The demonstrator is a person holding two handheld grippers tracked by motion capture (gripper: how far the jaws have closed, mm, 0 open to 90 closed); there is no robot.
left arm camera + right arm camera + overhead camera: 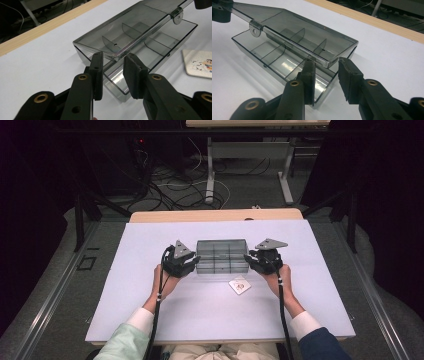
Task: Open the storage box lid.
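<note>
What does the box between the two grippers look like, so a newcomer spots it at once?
Start from the white table top: in its middle, between the left gripper and the right gripper, lies the box. It is a long smoky see-through plastic case, split into compartments by dividers, with its hinged lid half raised. Its one neighbour, a small white card with a cartoon print, is flat and opaque.

Smoky clear divided box (222, 256), lid partly raised, mid-table, lengthwise across
</note>
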